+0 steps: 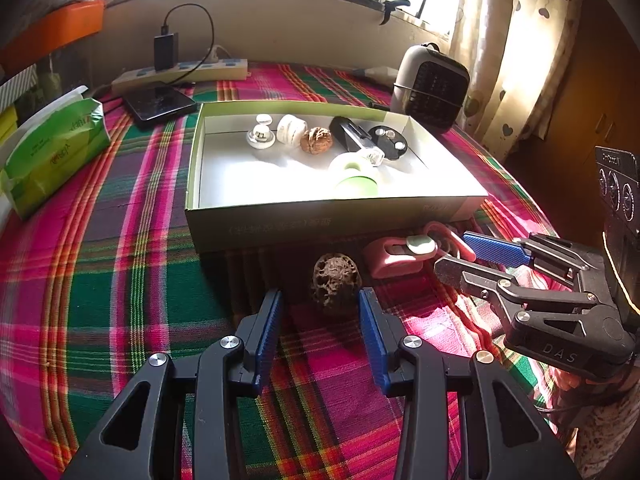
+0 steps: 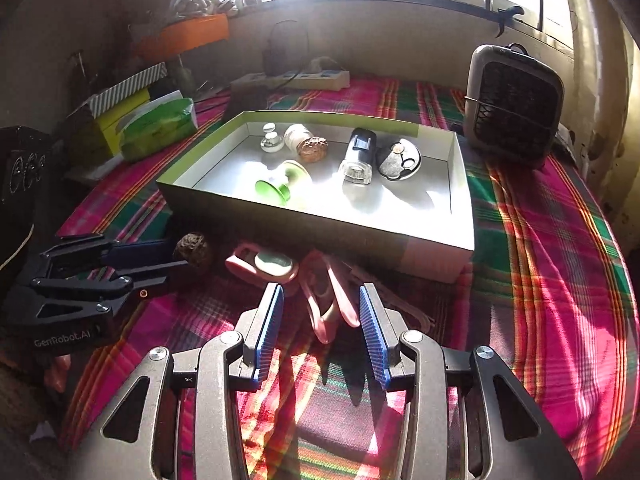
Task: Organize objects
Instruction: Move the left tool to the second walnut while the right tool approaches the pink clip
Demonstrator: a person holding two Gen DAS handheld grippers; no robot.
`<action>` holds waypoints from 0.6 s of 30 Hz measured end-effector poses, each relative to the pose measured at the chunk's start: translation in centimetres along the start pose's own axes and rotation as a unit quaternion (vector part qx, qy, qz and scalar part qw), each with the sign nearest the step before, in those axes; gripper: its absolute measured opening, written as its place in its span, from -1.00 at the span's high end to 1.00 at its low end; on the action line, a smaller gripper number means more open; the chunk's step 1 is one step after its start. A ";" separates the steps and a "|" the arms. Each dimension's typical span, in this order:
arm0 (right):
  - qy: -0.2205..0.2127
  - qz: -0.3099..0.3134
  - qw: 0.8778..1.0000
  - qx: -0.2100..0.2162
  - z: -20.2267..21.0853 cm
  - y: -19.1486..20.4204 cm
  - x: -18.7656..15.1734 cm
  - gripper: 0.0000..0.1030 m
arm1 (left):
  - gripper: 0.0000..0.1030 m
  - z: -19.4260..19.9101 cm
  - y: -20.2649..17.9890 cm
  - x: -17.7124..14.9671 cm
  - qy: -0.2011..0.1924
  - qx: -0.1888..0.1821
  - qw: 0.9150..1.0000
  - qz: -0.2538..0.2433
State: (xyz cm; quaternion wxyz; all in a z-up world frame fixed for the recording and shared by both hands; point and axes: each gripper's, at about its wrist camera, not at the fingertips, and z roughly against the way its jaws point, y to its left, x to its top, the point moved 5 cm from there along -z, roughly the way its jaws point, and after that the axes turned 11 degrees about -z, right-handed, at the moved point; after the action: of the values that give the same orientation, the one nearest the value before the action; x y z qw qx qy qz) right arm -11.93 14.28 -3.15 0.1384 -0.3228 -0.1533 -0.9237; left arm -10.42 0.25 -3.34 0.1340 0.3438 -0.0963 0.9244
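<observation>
An open cardboard box [image 1: 320, 220] [image 2: 400, 240] on the plaid cloth holds a white knob, a white roll, a walnut [image 1: 316, 140], a black bottle [image 2: 358, 152], a dark round disc and a green cup [image 2: 280, 186]. In front of it lie a dark carved nut [image 1: 336, 280] [image 2: 194, 250], a pink holder with a pale green oval [image 1: 394, 258] [image 2: 264, 266] and pink loops [image 1: 444, 236] [image 2: 328, 300]. My left gripper [image 1: 320, 296] [image 2: 180, 256] is open, its tips flanking the nut's near side. My right gripper [image 2: 321, 290] [image 1: 452, 252] is open over the pink loops, with its pads off them.
A small grey fan heater [image 1: 432, 88] [image 2: 512, 108] stands behind the box on the right. A power strip [image 1: 180, 72], a black slab [image 1: 160, 106] and a green tissue pack [image 1: 52, 152] lie at the back left. The table edge drops off on the right.
</observation>
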 end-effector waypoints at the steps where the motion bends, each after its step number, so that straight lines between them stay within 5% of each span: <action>1: 0.004 0.003 1.000 0.005 0.0 0.2 -0.1 0.21 | 0.27 0.0 0.0 0.0 0.000 0.000 1.000 0.000; 5: 0.010 0.006 1.000 0.029 0.0 0.8 -0.4 0.21 | 0.27 0.0 0.0 0.0 0.000 0.000 1.000 -0.001; 18: 0.021 0.015 0.999 -0.027 -1.7 1.3 0.1 0.21 | 0.27 -0.2 0.0 0.2 0.002 0.003 1.000 -0.004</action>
State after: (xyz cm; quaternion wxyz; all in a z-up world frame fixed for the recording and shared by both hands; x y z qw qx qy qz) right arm -12.46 12.46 -4.14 0.1466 -0.3092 -0.1206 -0.9318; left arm -10.67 0.37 -3.40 0.1369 0.3427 -0.0924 0.9248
